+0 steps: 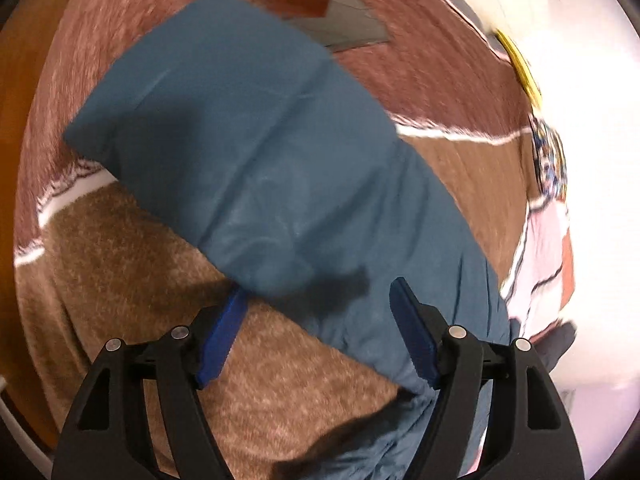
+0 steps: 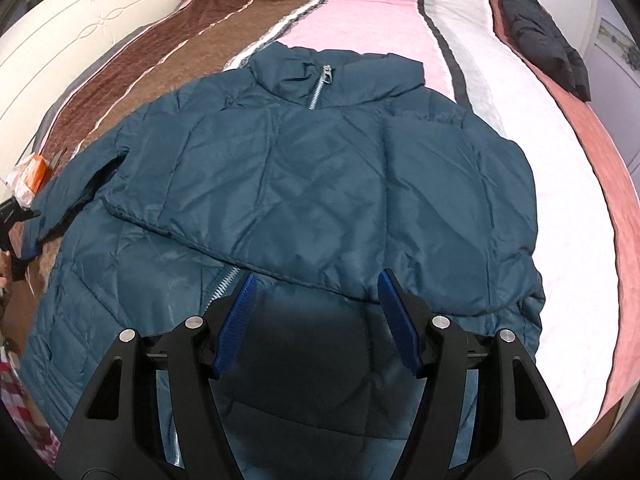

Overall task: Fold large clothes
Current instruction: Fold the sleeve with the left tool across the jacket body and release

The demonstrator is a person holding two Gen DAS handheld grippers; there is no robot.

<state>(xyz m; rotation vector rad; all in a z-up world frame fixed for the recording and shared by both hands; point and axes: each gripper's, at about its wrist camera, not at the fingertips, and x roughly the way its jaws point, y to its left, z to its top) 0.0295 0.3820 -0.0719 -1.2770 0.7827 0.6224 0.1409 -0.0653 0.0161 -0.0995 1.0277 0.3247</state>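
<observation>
We see the teal jacket (image 2: 320,184) lying across the bed (image 2: 560,208), one sleeve (image 2: 304,216) folded over its chest. Our right hand-held gripper (image 2: 316,316) hovers wide above the hem; our left hand-held gripper (image 1: 320,332) gapes beside the other sleeve (image 1: 248,148), apparently holding nothing, though blurred.

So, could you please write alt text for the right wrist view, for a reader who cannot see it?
A teal puffer jacket lies flat on a striped bedspread, zipped to the collar, one sleeve folded across its front. The open right gripper hovers over the jacket, holding nothing. A dark garment lies at the bed's far right edge.
</observation>
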